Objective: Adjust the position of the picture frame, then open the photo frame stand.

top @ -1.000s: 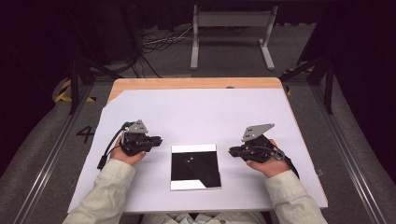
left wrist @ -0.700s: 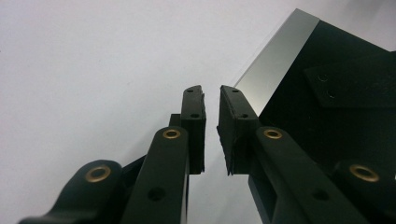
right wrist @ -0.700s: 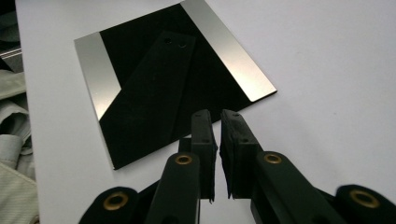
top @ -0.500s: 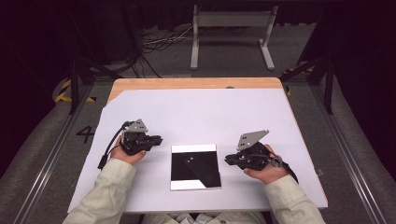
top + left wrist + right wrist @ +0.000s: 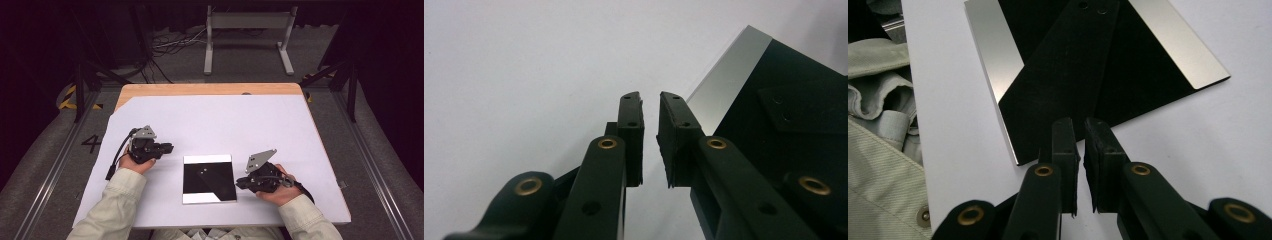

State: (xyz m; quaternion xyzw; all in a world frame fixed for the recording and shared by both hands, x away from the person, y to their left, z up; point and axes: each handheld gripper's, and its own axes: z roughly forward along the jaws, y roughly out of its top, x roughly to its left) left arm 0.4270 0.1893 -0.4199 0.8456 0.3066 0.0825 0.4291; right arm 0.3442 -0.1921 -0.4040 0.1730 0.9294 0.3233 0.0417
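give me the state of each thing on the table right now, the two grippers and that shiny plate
Left gripper: jaws nearly closed, narrow gap, holding nothing, beside the plate's edge.
Right gripper: jaws nearly closed, holding nothing, pointing at the plate's near edge.
Plate: lying flat on the white sheet, untouched, mirror-like.

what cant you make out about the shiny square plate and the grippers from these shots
- Square plate: its top mirrors the dark room, so its real finish is unclear in the high view; in the left gripper view the picture's right edge cuts it off.
- Right gripper: in the high view its grey plate and the hand cover the jaws, so contact with the square plate cannot be told.
- Left gripper: too small in the high view to judge the gap.
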